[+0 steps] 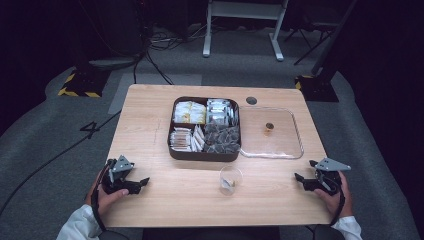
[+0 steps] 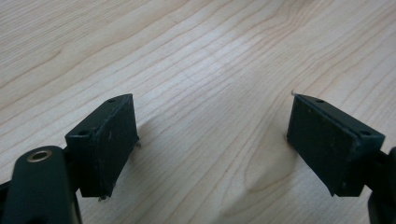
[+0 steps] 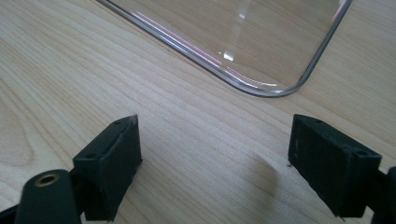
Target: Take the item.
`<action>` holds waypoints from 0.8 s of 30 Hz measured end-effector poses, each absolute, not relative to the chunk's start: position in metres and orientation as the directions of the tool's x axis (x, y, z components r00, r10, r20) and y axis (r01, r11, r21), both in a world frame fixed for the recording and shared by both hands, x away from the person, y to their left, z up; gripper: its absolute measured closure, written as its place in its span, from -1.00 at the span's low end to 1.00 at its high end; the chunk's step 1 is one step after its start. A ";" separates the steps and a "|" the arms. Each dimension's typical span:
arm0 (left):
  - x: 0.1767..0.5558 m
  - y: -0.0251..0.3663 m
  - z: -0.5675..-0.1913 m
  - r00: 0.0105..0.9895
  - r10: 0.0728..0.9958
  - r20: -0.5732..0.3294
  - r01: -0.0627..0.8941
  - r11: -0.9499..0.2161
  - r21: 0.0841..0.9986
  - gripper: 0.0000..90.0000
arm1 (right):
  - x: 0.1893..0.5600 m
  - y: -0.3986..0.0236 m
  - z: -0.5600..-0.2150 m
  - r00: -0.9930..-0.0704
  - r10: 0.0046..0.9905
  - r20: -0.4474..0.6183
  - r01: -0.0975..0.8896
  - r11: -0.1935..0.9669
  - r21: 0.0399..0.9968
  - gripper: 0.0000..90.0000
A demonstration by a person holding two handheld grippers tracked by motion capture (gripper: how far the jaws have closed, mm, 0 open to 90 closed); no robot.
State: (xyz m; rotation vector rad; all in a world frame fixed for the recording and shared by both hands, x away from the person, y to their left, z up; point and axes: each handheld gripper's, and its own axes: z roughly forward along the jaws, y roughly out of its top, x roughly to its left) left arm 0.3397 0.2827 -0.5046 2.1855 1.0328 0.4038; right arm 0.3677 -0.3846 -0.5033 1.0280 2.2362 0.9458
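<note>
the left gripper (image 1: 143, 181) sits low at the near left in the left hand (image 1: 107, 197), jaws wide apart and empty, while the right gripper (image 1: 298, 177) at the near right, in the right hand (image 1: 334, 196), gapes likewise, both pointing inward.

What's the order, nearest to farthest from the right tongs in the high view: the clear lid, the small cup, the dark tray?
From the right tongs:
1. Clear lid, just ahead of them.
2. Small cup, toward the table's middle.
3. Dark tray, beyond the cup, left of the lid.
</note>
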 end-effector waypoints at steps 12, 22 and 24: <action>0.340 0.283 -0.505 0.642 0.766 -0.012 0.559 -0.458 0.691 -0.65 | 0.367 -0.384 -0.503 -0.589 0.793 -0.158 0.440 0.478 0.760 -0.61; 0.341 0.283 -0.505 0.646 0.764 -0.011 0.557 -0.461 0.691 -0.66 | 0.367 -0.384 -0.503 -0.589 0.793 -0.158 0.440 0.478 0.760 -0.61; 0.341 0.283 -0.505 0.646 0.763 -0.010 0.556 -0.462 0.691 -0.66 | 0.367 -0.384 -0.503 -0.589 0.792 -0.158 0.439 0.478 0.760 -0.61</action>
